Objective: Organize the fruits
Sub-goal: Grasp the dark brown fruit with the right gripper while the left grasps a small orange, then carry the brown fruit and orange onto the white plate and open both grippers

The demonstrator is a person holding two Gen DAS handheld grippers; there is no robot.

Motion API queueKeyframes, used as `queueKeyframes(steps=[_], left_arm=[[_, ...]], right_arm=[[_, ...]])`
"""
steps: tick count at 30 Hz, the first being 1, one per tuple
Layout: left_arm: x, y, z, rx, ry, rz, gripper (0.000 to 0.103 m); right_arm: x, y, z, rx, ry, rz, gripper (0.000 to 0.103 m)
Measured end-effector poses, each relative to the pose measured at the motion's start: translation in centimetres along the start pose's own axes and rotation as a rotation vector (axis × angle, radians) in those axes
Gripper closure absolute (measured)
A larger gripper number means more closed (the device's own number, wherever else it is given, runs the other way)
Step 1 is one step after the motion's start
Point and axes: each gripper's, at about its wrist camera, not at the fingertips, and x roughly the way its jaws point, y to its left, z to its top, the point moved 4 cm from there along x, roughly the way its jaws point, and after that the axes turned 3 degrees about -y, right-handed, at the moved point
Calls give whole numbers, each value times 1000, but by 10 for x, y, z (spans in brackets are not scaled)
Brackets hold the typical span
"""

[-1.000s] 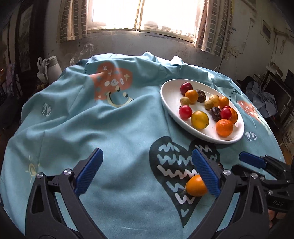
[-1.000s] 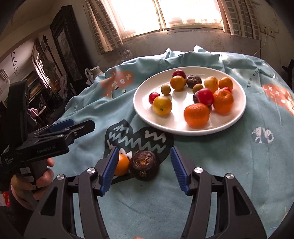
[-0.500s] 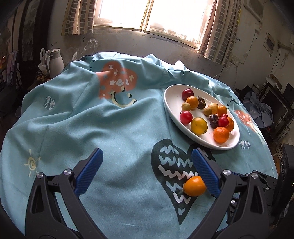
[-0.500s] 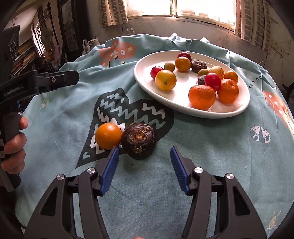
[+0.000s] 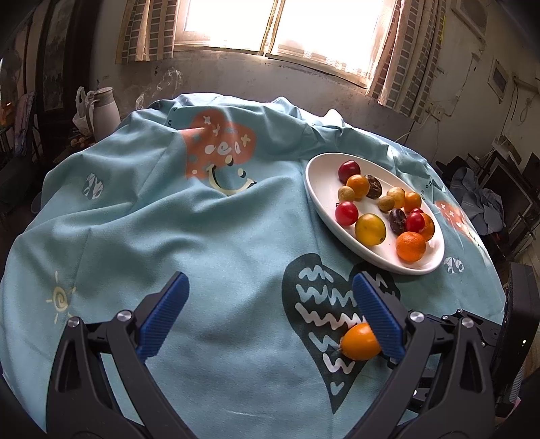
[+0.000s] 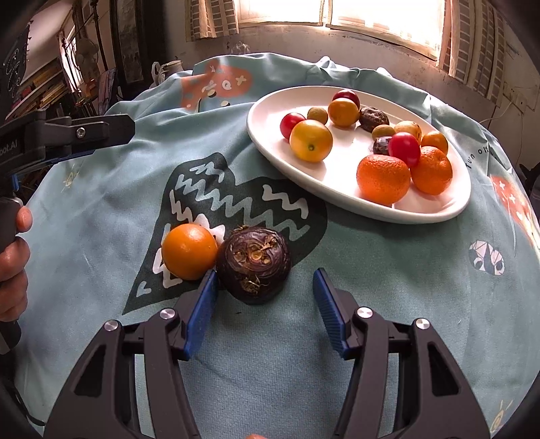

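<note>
Fingers (image 6: 216, 305) right spread wide, empty | left (image 5: 165, 310) likewise | dark fruit (image 6: 254, 265) stem-end up, touching orange (image 6: 189, 251)

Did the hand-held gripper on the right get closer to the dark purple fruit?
Yes. The right hand-held gripper has moved forward: the dark purple fruit on the heart print now sits nearer its open fingertips.

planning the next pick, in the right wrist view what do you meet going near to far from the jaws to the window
right gripper → dark purple fruit → heart print on the blue cloth → white plate → window
</note>
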Motion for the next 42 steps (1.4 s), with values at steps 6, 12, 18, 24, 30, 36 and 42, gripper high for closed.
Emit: queueKeyframes(steps=[6,12,18,24,30,36,42], left_arm=[[1,1,-1,-2,11,-6,4],[3,0,-1,4,15,-2,4],[9,1,-5,14,31,8,4],[11,-21,-13,85,48,-93,4],[8,-72,-36,350,41,-142,21],[23,-88,-56,445,112,-181,45],[33,-94,-64,479,120,-173,53]], right_arm=[[10,4,8,-39,3,-22,44],[12,6,10,-41,-7,-37,47],[5,4,6,-9,-18,-4,58],[-20,-23,-1,162,-52,41,58],[-39,-44,-16,268,-66,45,58],[-48,-53,-22,305,-77,39,58],[-50,-52,-23,309,-75,44,58]])
